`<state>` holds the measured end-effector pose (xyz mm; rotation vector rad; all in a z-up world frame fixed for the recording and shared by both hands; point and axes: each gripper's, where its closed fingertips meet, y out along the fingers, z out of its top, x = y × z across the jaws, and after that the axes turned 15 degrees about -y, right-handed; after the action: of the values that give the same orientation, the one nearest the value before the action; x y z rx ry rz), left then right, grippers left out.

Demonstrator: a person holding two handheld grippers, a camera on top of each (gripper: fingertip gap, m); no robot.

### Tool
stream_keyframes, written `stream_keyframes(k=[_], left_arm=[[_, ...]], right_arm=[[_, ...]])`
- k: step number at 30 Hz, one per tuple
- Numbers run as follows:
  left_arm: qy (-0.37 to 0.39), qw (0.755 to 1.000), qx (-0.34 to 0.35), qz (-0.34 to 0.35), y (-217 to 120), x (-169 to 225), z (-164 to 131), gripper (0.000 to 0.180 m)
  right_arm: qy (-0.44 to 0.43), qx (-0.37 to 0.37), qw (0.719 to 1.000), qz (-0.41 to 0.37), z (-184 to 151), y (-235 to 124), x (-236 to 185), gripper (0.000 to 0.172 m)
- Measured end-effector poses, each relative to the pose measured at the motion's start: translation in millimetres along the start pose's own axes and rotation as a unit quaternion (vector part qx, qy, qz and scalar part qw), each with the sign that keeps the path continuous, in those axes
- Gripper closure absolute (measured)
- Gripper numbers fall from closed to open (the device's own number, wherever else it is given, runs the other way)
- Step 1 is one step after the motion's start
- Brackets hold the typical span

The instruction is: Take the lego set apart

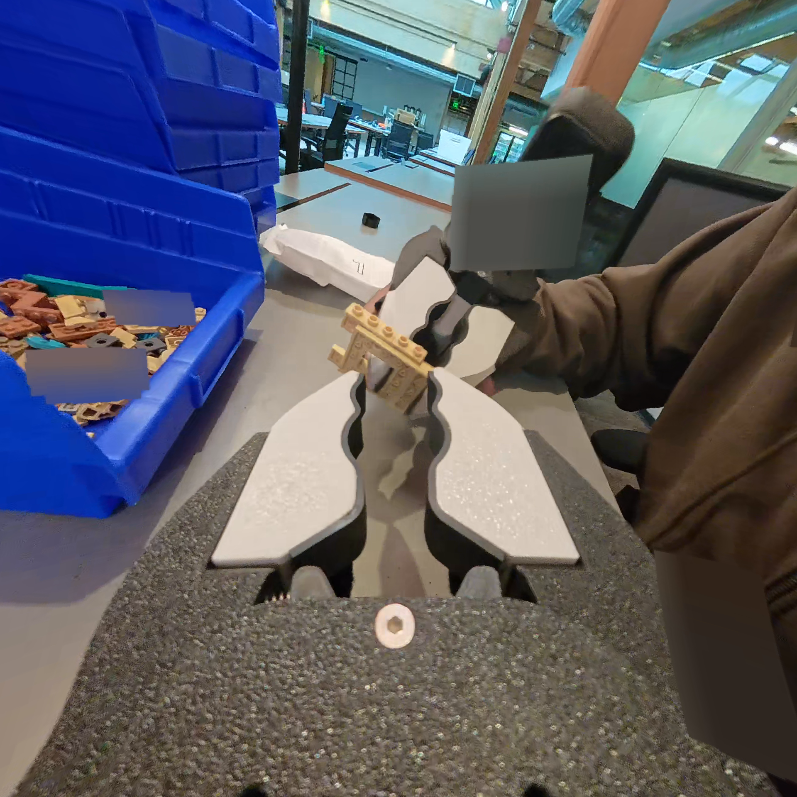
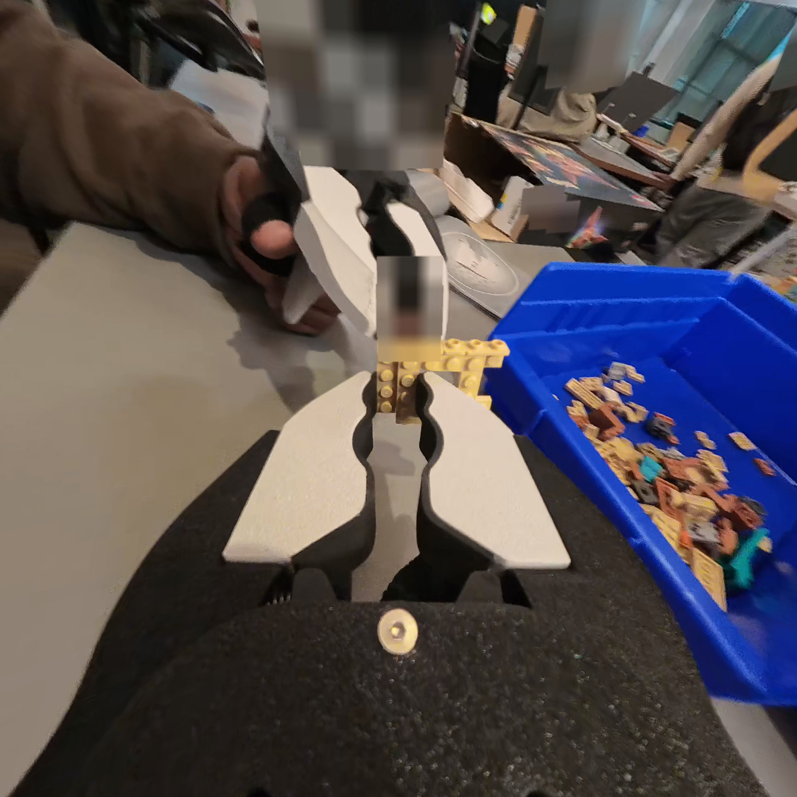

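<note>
At frame centre, the right gripper (image 2: 396, 394) pinches a tan brick assembly (image 2: 399, 399) between its pads, while the left gripper (image 1: 394, 388) stands parted around it, brown-sleeved arms converging.

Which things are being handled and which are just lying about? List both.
Handled: tan brick assembly, gripped by the right claw; left claw open around it.

Lying about: blue bin, loose bricks, white packet, small black ring.

Black speckled gripper body (image 1: 302, 690) — pale grey wavy-edged jaws, silver hex screw (image 1: 394, 625), brown sleeve (image 1: 690, 345).
</note>
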<state>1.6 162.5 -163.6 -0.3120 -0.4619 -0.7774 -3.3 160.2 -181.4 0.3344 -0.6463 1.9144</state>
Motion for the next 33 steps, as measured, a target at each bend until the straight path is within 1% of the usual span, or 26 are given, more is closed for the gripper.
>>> stream_keyframes(k=[3, 7, 9, 11, 13, 17, 20, 23, 25, 29, 33], left_arm=[[-0.021, 1.000, -0.008, -0.015, 2.4, 3.9, -1.8, 0.149], [-0.024, 0.999, -0.031, 0.023, 8.7, -5.1, -9.6, 0.146], [-0.025, 0.998, -0.032, 0.038, 9.4, -8.7, -10.1, 0.149], [-0.033, 0.998, -0.033, 0.050, 9.0, -13.3, -10.6, 0.157], [-0.035, 0.998, -0.029, 0.050, 8.3, -13.7, -9.7, 0.161], [0.016, 0.996, -0.030, 0.079, 6.3, -17.9, -10.0, 0.166], [0.029, 0.995, -0.019, 0.096, 3.6, -21.3, -6.8, 0.166], [0.035, 0.991, 0.000, 0.126, -4.2, -31.0, -0.4, 0.167], [0.036, 0.991, 0.002, 0.127, -5.5, -31.6, 0.4, 0.167], [0.067, 0.989, -0.017, 0.132, 0.7, -27.1, -5.8, 0.167], [0.084, 0.988, -0.025, 0.129, 4.6, -22.7, -9.2, 0.167]], right_arm=[[-0.041, -0.043, 0.998, -0.021, -8.9, 4.5, 0.9, 0.155], [-0.116, -0.081, 0.989, -0.037, -14.3, 11.7, -5.7, 0.155], [-0.155, -0.099, 0.982, -0.053, -16.6, 13.8, -5.7, 0.155], [-0.188, -0.111, 0.974, -0.063, -19.0, 15.1, -6.0, 0.155], [-0.215, -0.116, 0.967, -0.075, -19.1, 15.6, -4.9, 0.155], [-0.269, -0.137, 0.948, -0.103, -22.5, 15.9, 0.0, 0.155], [-0.310, -0.137, 0.932, -0.131, -19.5, 12.4, 5.0, 0.155], [-0.316, -0.112, 0.929, -0.157, -10.7, 2.9, 12.4, 0.157], [-0.312, -0.103, 0.925, -0.189, -4.3, -3.5, 23.2, 0.157], [-0.340, -0.122, 0.906, -0.220, -3.8, -3.9, 30.0, 0.158], [-0.364, -0.141, 0.896, -0.212, -8.7, 2.4, 25.3, 0.157]])
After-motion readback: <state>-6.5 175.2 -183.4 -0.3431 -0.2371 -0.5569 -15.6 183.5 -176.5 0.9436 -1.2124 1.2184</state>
